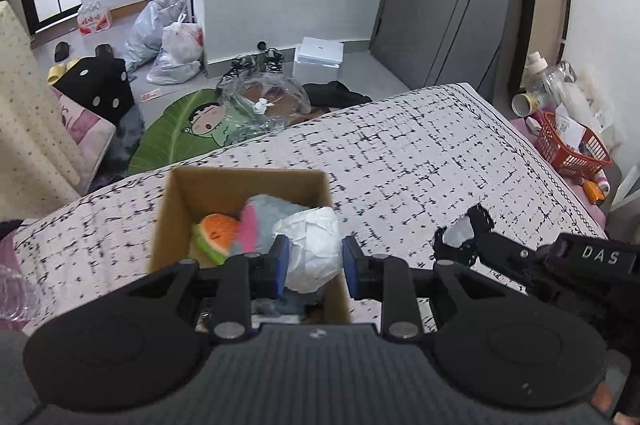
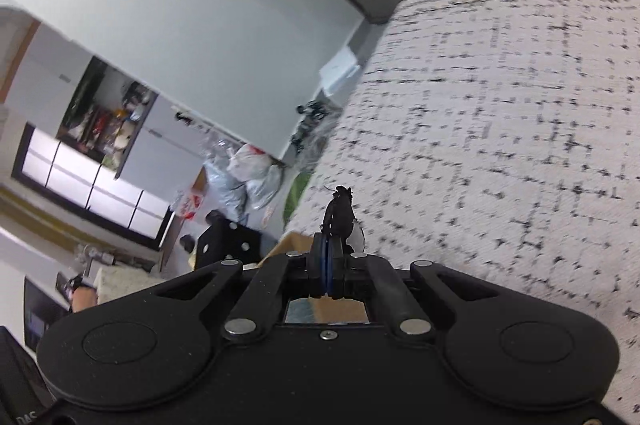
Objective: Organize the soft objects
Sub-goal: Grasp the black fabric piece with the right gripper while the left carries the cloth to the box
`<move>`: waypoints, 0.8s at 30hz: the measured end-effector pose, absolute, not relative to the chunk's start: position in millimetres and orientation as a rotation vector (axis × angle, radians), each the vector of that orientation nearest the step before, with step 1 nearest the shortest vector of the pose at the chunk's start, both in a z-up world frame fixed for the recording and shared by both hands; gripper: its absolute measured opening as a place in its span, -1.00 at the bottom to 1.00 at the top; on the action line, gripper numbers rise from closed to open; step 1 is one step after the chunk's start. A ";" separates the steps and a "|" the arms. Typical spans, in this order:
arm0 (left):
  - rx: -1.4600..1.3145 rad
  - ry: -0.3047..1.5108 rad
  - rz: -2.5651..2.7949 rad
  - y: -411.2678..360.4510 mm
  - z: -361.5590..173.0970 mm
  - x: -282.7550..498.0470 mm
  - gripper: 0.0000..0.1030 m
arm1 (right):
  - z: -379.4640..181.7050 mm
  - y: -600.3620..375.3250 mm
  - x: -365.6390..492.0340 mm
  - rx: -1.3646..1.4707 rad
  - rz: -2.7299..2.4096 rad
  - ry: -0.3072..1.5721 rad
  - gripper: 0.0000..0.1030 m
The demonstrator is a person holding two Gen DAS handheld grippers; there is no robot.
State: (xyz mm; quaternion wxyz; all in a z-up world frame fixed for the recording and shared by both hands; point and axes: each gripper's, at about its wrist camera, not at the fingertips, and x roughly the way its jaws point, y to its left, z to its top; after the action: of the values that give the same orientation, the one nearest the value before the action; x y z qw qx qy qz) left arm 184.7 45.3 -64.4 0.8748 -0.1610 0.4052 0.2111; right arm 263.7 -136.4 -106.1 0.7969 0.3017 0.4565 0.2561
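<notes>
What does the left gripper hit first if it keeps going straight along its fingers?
Likely the white crumpled bag between the fingers of the left gripper, sitting atop the toys in the cardboard box. Depth is unclear; contact may already exist.

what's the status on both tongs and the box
Left tongs clamped on white crumpled wad above cardboard box. Right tongs shut on black-and-white soft item. Nothing blocking the box.

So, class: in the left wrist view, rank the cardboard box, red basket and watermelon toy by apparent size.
1. cardboard box
2. red basket, though farther off
3. watermelon toy, partly hidden
</notes>
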 end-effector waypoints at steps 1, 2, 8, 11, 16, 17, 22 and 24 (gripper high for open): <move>-0.339 0.844 0.443 48.2 -63.5 180.8 -0.47 | -102.5 -132.8 260.4 0.639 0.562 0.973 -0.99; -0.345 0.841 0.444 51.7 -62.3 176.6 -0.47 | -99.1 -129.7 257.4 0.633 0.574 0.966 -0.99; -0.379 0.828 0.449 70.2 -56.7 153.5 -0.47 | -86.3 -115.9 240.8 0.610 0.629 0.935 -0.99; -0.390 0.823 0.447 77.6 -55.1 144.2 -0.47 | -82.7 -109.0 234.6 0.596 0.643 0.923 -0.99; -0.418 0.829 0.440 93.0 -55.6 128.8 -0.47 | -80.3 -97.8 227.3 0.570 0.649 0.928 -0.99; -0.425 0.830 0.442 95.8 -56.0 125.8 -0.47 | -79.6 -95.7 225.6 0.563 0.652 0.927 -0.99; -0.443 0.839 0.434 107.8 -59.0 115.6 -0.47 | -79.0 -84.7 218.4 0.528 0.666 0.930 -0.99; -0.451 0.845 0.427 111.7 -61.5 113.3 -0.47 | -80.0 -79.7 215.8 0.514 0.674 0.938 -0.99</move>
State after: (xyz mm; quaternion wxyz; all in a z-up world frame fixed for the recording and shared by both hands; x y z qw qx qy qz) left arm 113.3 111.7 -61.5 0.8655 -0.2155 0.4036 0.2039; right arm 215.8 -79.7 -80.0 0.8067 0.2400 0.4385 0.3152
